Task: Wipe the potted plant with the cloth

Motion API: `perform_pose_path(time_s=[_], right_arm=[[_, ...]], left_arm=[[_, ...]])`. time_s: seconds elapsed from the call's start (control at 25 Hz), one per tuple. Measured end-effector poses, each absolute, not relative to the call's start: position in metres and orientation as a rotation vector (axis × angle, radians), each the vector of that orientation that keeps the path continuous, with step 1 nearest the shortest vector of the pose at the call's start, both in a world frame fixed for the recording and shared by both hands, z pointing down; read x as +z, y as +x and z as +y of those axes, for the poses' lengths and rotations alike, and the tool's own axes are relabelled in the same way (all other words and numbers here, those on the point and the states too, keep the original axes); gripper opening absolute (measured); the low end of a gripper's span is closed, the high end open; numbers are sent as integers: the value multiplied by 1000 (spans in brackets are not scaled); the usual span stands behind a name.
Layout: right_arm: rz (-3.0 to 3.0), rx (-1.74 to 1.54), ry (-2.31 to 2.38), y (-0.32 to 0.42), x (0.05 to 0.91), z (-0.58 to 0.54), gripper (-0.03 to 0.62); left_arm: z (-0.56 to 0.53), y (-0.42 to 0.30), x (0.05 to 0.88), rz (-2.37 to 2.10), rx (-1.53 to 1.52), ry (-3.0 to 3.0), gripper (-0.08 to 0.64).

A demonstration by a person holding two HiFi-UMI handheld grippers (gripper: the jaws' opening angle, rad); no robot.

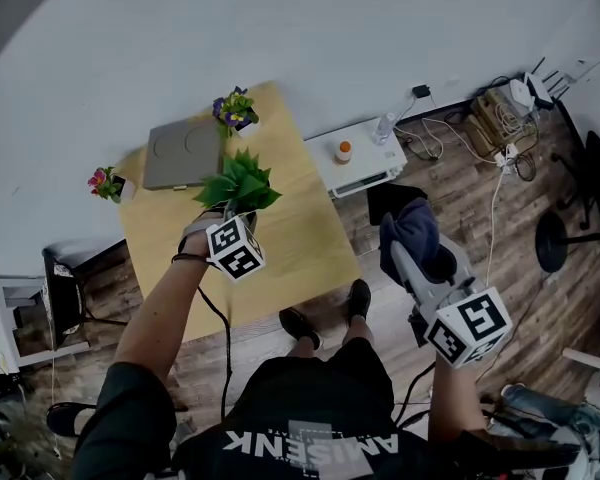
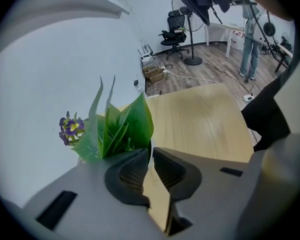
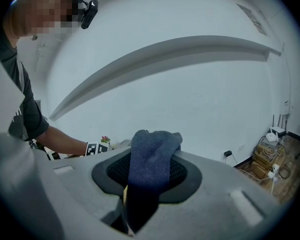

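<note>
The potted plant (image 1: 238, 183) with broad green leaves stands mid-table on the wooden table (image 1: 300, 238). My left gripper (image 1: 237, 227) comes down at its base from the near side. In the left gripper view the leaves (image 2: 124, 126) rise just past the fingertips, and the jaws stand nearly together with the pot's dark rim pinched between them at my left gripper (image 2: 150, 150). My right gripper (image 1: 412, 255) hangs off the table's right, over the floor, shut on a dark blue cloth (image 1: 410, 228). The cloth (image 3: 154, 146) drapes over my right gripper (image 3: 150, 170) and hides the pads.
A grey flat slab (image 1: 185, 153) lies at the table's far side. A purple flower pot (image 1: 235, 110) and a pink one (image 1: 104, 181) stand at the far corners. A white side unit (image 1: 365, 166) with a bottle (image 1: 384, 126) stands to the right, cables (image 1: 480, 128) beyond.
</note>
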State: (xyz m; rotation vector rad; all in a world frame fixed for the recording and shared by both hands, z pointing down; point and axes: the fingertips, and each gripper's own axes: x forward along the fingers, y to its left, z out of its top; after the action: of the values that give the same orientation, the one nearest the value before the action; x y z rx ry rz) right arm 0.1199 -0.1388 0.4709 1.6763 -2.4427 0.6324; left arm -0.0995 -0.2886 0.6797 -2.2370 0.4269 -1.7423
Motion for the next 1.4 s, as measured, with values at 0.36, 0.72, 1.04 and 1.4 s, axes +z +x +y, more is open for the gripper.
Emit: perform_pose_path(time_s=[0.36,0.72,1.04,1.4], right_arm=[[-2450,622,1660,115,468,-145,126],[-2498,529,1625,104,435,-153,126],[-2599,441,1560,79,396,-151,126],[-2716,338,1463,44,359,-152,126]], left_arm=[[-292,-94,673,421,-1756,-2337,14],[-279,-102,622,559,-1623,-2598,15],[-244,-113,551,719,-1324,-2950,15],[-210,-122,455,771,-847,-3284,14]])
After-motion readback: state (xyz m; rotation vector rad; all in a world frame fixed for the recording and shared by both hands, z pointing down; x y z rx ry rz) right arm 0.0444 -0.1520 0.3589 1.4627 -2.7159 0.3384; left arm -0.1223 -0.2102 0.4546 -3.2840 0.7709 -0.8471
